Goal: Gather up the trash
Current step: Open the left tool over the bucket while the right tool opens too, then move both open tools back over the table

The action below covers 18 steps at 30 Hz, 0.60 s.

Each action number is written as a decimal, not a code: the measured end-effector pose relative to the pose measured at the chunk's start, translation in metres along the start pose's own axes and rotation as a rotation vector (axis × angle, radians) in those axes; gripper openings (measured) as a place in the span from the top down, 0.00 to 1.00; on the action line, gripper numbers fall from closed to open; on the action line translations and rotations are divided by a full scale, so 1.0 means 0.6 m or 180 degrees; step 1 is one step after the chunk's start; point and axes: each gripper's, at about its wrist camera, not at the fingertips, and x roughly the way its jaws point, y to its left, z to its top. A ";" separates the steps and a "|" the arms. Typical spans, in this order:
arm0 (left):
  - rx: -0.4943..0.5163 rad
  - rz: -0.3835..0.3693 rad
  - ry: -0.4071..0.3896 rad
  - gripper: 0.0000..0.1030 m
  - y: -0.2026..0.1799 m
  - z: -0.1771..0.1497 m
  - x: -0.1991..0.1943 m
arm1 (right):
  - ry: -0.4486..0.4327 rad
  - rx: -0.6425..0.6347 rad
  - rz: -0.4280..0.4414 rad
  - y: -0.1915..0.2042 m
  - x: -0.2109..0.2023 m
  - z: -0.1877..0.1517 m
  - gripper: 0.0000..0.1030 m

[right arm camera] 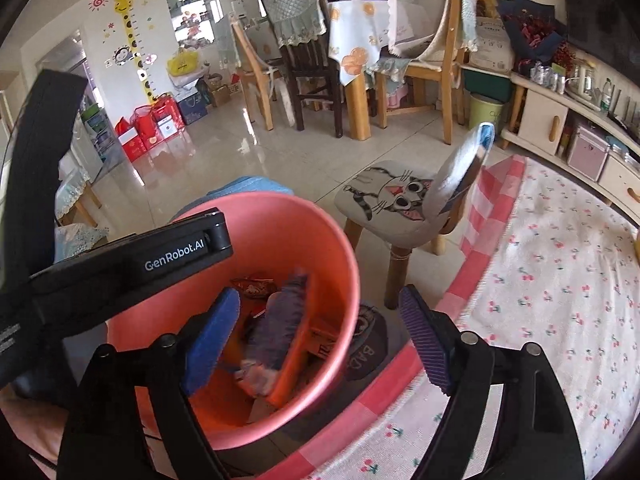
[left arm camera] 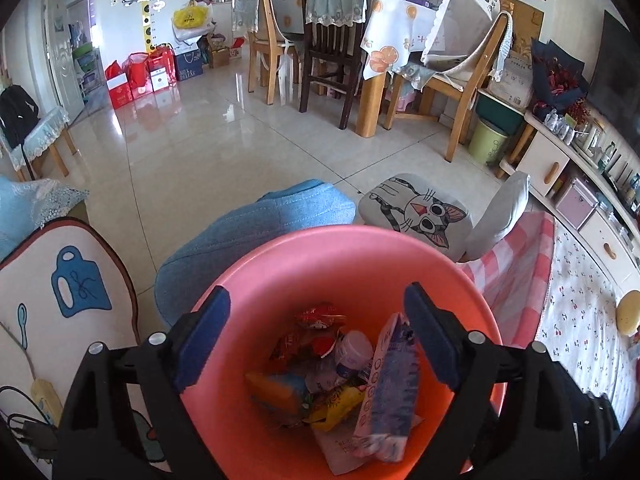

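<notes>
The left gripper [left arm camera: 316, 332] is matte black plastic with ribbed blue pads [left arm camera: 206, 338] and round silver screws. The right gripper [right arm camera: 320, 338] matches, its pad at three o'clock looking more purple. White "GenRobot.AI" lettering marks the left one's black side.

- On your left gripper [right arm camera: 120, 256], the arm crossing the right wrist view reads "GenRobot.AI" in white.
- The dark patch [right arm camera: 366, 340] on the floor beside the pink bin [right arm camera: 344, 248] shows "BAD".
- The blue gift bag [left arm camera: 189, 65] by the far wall seems to read "MILK DELUXE", though it is too small to be sure.
</notes>
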 end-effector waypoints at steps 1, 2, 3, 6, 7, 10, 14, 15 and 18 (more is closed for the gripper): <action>0.0016 0.0000 -0.0003 0.12 -0.003 0.000 -0.002 | -0.0047 0.0003 -0.0065 -0.005 -0.011 0.000 0.14; 0.0040 0.0004 -0.0007 0.11 -0.007 0.000 -0.004 | -0.0080 -0.0003 -0.0119 -0.008 -0.020 -0.001 0.13; 0.0070 0.0008 -0.0016 0.11 -0.012 0.000 -0.006 | -0.0115 -0.0015 -0.0183 -0.012 -0.031 -0.002 0.13; 0.0218 0.0007 -0.0099 0.09 -0.032 0.001 -0.018 | -0.0184 -0.0067 -0.0381 -0.022 -0.060 -0.005 0.12; 0.0255 -0.0001 -0.0133 0.07 -0.038 -0.001 -0.022 | -0.0203 -0.0087 -0.0437 -0.025 -0.070 -0.007 0.12; 0.0355 -0.0055 -0.0257 0.06 -0.056 -0.007 -0.038 | -0.0273 -0.0130 -0.0603 -0.034 -0.102 -0.016 0.12; 0.0472 -0.0164 -0.0386 0.05 -0.080 -0.017 -0.062 | -0.0331 -0.0166 -0.0843 -0.047 -0.144 -0.033 0.12; 0.0497 -0.0190 -0.0423 0.05 -0.087 -0.021 -0.068 | -0.0341 -0.0154 -0.0899 -0.053 -0.155 -0.038 0.12; 0.0546 -0.0339 -0.0530 0.05 -0.104 -0.033 -0.089 | -0.0355 -0.0067 -0.1010 -0.074 -0.189 -0.054 0.12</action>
